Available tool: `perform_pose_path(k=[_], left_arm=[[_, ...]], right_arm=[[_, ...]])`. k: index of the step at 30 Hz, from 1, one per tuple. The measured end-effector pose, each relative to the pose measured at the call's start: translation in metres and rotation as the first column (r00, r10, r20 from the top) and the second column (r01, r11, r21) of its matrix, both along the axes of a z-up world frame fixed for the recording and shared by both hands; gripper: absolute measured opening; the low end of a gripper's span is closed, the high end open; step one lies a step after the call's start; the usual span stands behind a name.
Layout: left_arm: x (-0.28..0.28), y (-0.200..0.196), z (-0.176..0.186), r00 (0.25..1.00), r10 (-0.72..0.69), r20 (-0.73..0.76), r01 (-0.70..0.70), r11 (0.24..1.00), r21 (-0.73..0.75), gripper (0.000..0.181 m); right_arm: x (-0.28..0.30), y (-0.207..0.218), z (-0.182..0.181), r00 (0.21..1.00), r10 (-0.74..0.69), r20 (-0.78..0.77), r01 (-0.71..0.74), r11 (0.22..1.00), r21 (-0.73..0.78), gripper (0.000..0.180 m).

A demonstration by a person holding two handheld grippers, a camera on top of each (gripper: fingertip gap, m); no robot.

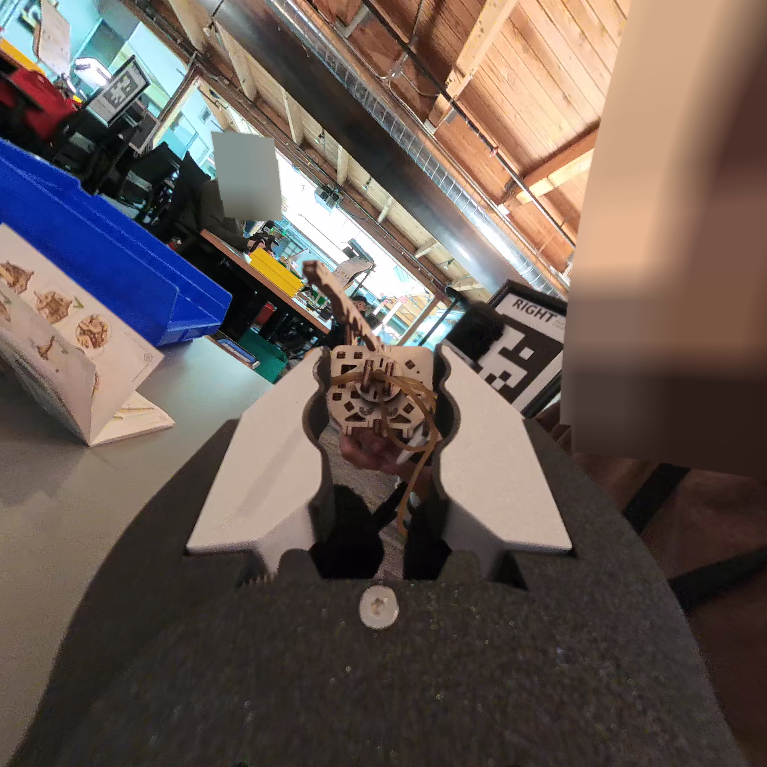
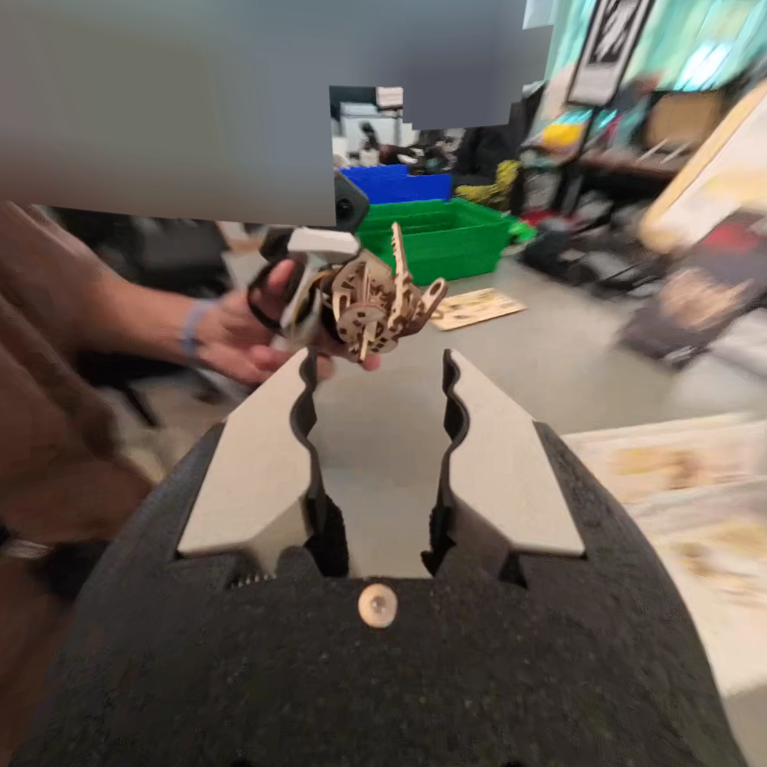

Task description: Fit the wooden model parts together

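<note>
My left gripper (image 1: 379, 365) is shut on a wooden model (image 1: 375, 390), a laser-cut assembly of discs and plates with a long toothed piece (image 1: 340, 303) sticking up. A tan rubber band (image 1: 423, 431) hangs looped around it. A person's fingers (image 1: 365, 452) show just beneath it. In the right wrist view, the left gripper (image 2: 319, 290) holds the model (image 2: 373, 303) up in the air, a hand (image 2: 249, 332) cupped under it. My right gripper (image 2: 377, 357) is open and empty, just below and near the model, apart from it.
A blue bin (image 1: 103, 249) and a folded white leaflet with pictures (image 1: 70, 344) stand on the grey table (image 1: 62, 519) at the left. A green bin (image 2: 436, 236), a flat wooden parts sheet (image 2: 477, 309) and printed sheets (image 2: 664, 477) lie beyond and to the right.
</note>
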State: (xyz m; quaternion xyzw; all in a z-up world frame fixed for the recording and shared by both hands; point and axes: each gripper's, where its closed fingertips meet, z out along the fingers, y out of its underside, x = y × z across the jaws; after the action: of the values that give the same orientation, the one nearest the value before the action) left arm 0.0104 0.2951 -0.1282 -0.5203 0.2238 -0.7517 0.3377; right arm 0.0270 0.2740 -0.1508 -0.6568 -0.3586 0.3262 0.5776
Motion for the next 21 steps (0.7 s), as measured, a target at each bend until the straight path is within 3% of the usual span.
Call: perform_pose_path(k=[2,4,10,17,21], left_arm=[[0.002,-0.005,0.002,1.000,0.017,-0.007,-0.017,0.998,0.061,0.046],[0.004,-0.010,0.004,1.000,0.023,-0.010,-0.022,0.994,0.104,0.047],[0.010,-0.018,0.003,0.999,0.024,-0.031,-0.019,0.987,0.161,0.047],[0.008,-0.025,-0.011,0.986,-0.094,-0.138,0.113,0.984,0.138,0.048],[0.007,-0.024,-0.026,0.967,-0.064,-0.247,0.116,0.972,0.202,0.049]], right_arm=[[-0.006,-0.003,0.005,0.968,0.087,-0.235,-0.133,0.973,-0.189,0.064],[-0.009,-0.003,0.008,0.927,0.103,-0.360,-0.205,0.944,-0.258,0.059],[-0.013,-0.004,0.003,0.921,0.113,-0.374,-0.218,0.943,-0.250,0.037],[-0.009,-0.006,0.002,0.901,0.131,-0.413,-0.264,0.922,-0.282,0.036],[-0.007,-0.003,-0.005,0.916,0.125,-0.382,-0.250,0.921,-0.298,0.036]])
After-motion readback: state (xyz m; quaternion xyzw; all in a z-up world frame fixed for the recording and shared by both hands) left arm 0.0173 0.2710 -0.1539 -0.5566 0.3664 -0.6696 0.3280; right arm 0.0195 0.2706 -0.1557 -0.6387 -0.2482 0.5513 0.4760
